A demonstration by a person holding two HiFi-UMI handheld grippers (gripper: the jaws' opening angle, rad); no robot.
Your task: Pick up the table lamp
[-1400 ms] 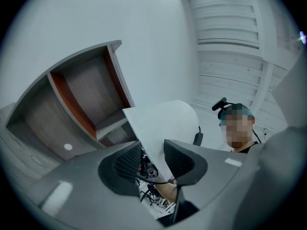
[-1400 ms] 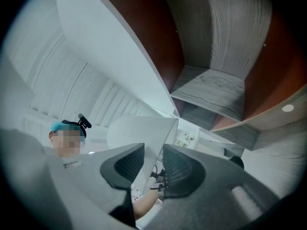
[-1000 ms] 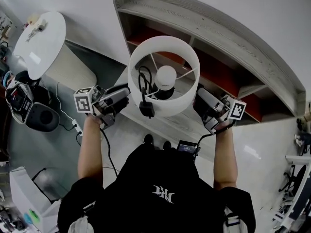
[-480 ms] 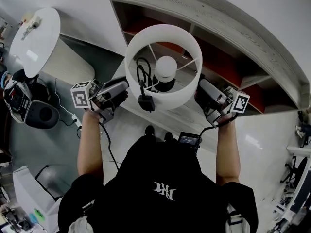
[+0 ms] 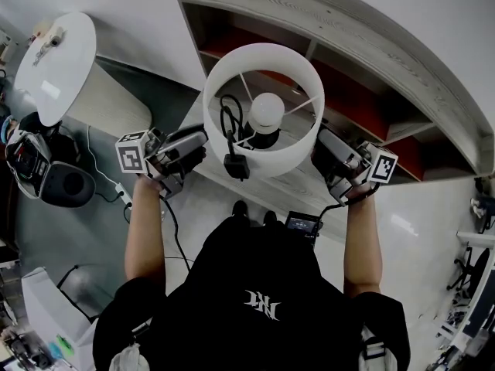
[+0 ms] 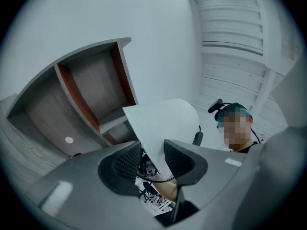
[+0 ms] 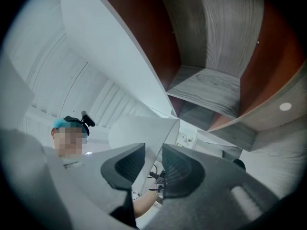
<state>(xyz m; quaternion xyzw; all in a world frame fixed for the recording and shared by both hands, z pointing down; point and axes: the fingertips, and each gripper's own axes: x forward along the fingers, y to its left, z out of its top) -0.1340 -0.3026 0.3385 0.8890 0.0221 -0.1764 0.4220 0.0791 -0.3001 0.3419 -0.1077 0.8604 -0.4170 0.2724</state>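
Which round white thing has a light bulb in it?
The lampshade in the middle, open on top, with the bulb showing inside. The flat white tabletop at far left has none.

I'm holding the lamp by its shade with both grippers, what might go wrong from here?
The left gripper and right gripper each pinch only the thin lampshade wall; it may dent or slip, tilting the lamp. The plug dangles loose inside the shade and might swing or snag. The shelf stands close behind, so the shade might bump it.
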